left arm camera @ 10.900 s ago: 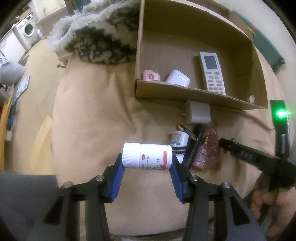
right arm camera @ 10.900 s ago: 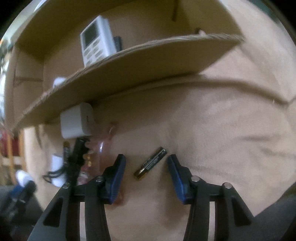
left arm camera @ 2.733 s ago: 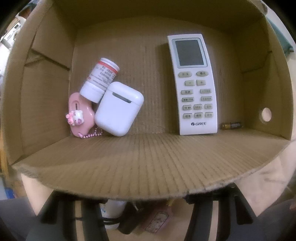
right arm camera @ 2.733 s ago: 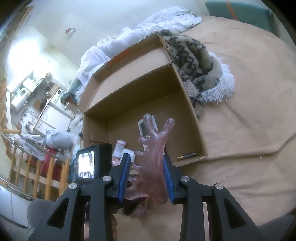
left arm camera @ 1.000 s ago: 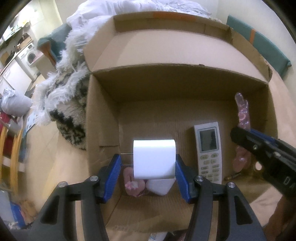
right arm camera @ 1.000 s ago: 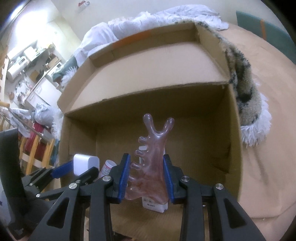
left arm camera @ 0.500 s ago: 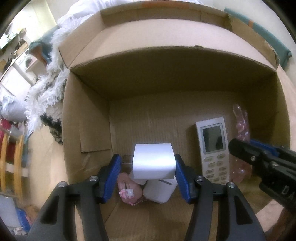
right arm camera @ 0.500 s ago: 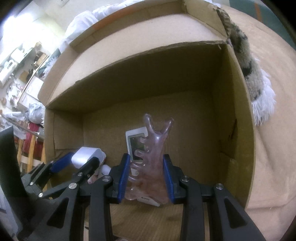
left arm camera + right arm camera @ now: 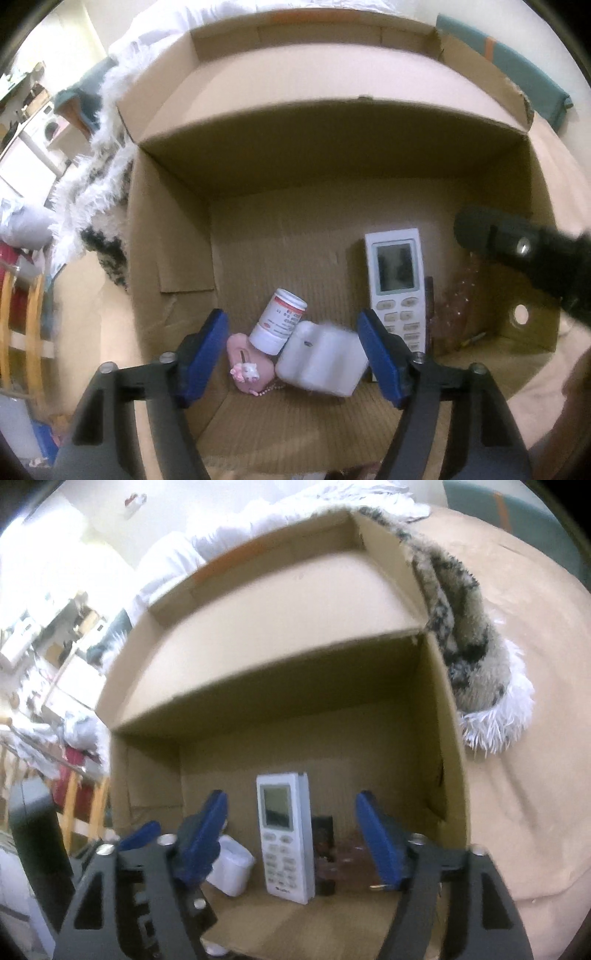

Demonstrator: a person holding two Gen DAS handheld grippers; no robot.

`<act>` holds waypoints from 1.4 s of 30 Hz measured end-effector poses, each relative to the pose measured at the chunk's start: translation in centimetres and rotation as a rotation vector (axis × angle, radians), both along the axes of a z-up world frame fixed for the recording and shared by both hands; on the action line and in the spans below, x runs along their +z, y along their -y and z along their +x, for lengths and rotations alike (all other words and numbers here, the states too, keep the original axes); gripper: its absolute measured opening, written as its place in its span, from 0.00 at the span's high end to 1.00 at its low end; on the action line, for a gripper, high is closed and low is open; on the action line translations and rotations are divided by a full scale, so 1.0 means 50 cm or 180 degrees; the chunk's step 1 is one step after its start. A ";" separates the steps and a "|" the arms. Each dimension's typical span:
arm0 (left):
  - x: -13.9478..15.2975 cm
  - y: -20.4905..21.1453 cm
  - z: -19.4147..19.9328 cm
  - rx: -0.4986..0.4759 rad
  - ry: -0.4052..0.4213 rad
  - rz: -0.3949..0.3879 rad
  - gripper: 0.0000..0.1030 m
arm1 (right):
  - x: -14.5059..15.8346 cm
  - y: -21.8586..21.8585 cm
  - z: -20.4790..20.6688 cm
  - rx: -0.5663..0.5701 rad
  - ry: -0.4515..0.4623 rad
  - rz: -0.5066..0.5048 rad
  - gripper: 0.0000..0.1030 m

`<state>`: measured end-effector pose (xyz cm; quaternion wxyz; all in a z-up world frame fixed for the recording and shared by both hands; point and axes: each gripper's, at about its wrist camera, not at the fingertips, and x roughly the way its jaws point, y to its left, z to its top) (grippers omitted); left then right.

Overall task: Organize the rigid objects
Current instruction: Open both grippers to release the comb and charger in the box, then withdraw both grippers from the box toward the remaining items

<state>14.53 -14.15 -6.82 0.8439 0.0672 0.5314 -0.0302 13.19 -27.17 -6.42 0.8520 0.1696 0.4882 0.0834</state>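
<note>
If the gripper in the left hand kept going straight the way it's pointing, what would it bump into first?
Most likely the white charger block, blurred and loose between the opening jaws of the left gripper. It sits among the earbud case, pill bottle and pink charm on the cardboard box floor. Depth is hard to judge.

Left gripper (image 9: 293,352) tilted downward, jaws opening, pads pressing nothing. Right gripper (image 9: 291,842) likewise, jaws opening wide.

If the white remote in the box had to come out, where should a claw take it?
Grip the remote across its two long edges at the screen end, coming down from above. It lies flat, screen up; the far end is clear, while the button end sits near a white case and a pink comb.
</note>
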 end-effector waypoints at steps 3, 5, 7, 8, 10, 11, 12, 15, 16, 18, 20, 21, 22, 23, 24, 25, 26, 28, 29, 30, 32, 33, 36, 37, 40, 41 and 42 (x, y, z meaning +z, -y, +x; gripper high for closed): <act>0.008 0.003 -0.006 0.0033 -0.0005 0.0075 0.32 | 0.012 0.011 -0.002 -0.0075 0.0083 0.0088 0.05; 0.016 0.002 -0.010 0.0054 0.0038 0.0119 0.32 | 0.021 0.016 -0.004 -0.0115 0.0153 0.0129 0.04; 0.024 0.000 -0.014 0.0050 0.0069 0.0089 0.32 | 0.029 0.020 -0.009 -0.0144 0.0206 0.0138 0.04; 0.027 0.001 -0.019 0.0054 0.0069 0.0080 0.32 | 0.032 0.024 -0.011 -0.0174 0.0237 0.0126 0.04; 0.032 -0.005 -0.018 0.0085 0.0059 0.0066 0.32 | 0.036 0.027 -0.016 -0.0224 0.0288 0.0122 0.04; 0.036 -0.009 -0.018 0.0106 0.0060 0.0071 0.32 | 0.036 0.029 -0.017 -0.0228 0.0289 0.0128 0.04; 0.040 -0.014 -0.017 0.0123 0.0061 0.0080 0.32 | 0.036 0.027 -0.019 -0.0235 0.0276 0.0114 0.04; 0.051 -0.019 -0.022 0.0153 0.0088 0.0099 0.32 | 0.036 0.023 -0.022 -0.0270 0.0263 0.0041 0.04; 0.056 -0.021 -0.026 0.0157 0.0102 0.0100 0.32 | 0.036 0.023 -0.025 -0.0240 0.0256 0.0059 0.04; 0.065 -0.025 -0.031 0.0159 0.0115 0.0088 0.32 | 0.036 0.020 -0.028 -0.0187 0.0244 0.0080 0.04; 0.075 -0.033 -0.040 0.0166 0.0150 0.0074 0.32 | 0.042 0.020 -0.038 -0.0176 0.0276 0.0070 0.04; 0.080 -0.037 -0.042 0.0171 0.0165 0.0065 0.32 | 0.046 0.022 -0.044 -0.0171 0.0288 0.0072 0.04; 0.084 -0.042 -0.047 0.0177 0.0177 0.0046 0.32 | 0.048 0.023 -0.048 -0.0166 0.0295 0.0081 0.04; 0.087 -0.045 -0.050 0.0181 0.0180 0.0031 0.32 | 0.051 0.024 -0.054 -0.0168 0.0302 0.0088 0.04; 0.090 -0.051 -0.055 0.0189 0.0177 0.0017 0.32 | 0.052 0.025 -0.058 -0.0168 0.0304 0.0092 0.04; 0.091 -0.056 -0.056 0.0194 0.0175 0.0007 0.32 | 0.053 0.024 -0.063 -0.0166 0.0300 0.0101 0.04; 0.094 -0.061 -0.060 0.0200 0.0175 -0.0003 0.32 | 0.053 0.024 -0.068 -0.0163 0.0291 0.0108 0.04; 0.098 -0.072 -0.069 0.0208 0.0182 -0.0013 0.32 | 0.055 0.020 -0.078 -0.0141 0.0283 0.0105 0.04; 0.101 -0.078 -0.075 0.0212 0.0191 -0.0024 0.32 | 0.056 0.017 -0.083 -0.0126 0.0283 0.0100 0.04; 0.103 -0.082 -0.079 0.0215 0.0201 -0.0031 0.32 | 0.057 0.014 -0.091 -0.0110 0.0290 0.0092 0.04; 0.110 -0.093 -0.091 0.0216 0.0236 -0.0033 0.32 | 0.057 0.007 -0.107 -0.0083 0.0289 0.0069 0.04; 0.114 -0.098 -0.098 0.0205 0.0260 -0.0027 0.32 | 0.056 0.005 -0.116 -0.0076 0.0286 0.0067 0.04; 0.119 -0.109 -0.120 0.0175 0.0276 -0.0030 0.32 | 0.058 -0.004 -0.145 -0.0050 0.0293 0.0081 0.04; 0.121 -0.116 -0.130 0.0170 0.0282 -0.0044 0.32 | 0.059 -0.006 -0.155 -0.0039 0.0295 0.0088 0.04; 0.122 -0.132 -0.152 0.0180 0.0285 -0.0063 0.32 | 0.055 -0.013 -0.185 -0.0015 0.0268 0.0105 0.04; 0.122 -0.137 -0.157 0.0190 0.0290 -0.0057 0.32 | 0.052 -0.015 -0.194 -0.0015 0.0246 0.0121 0.04; 0.120 -0.145 -0.167 0.0221 0.0305 -0.0011 0.32 | 0.047 -0.017 -0.204 -0.0013 0.0216 0.0156 0.04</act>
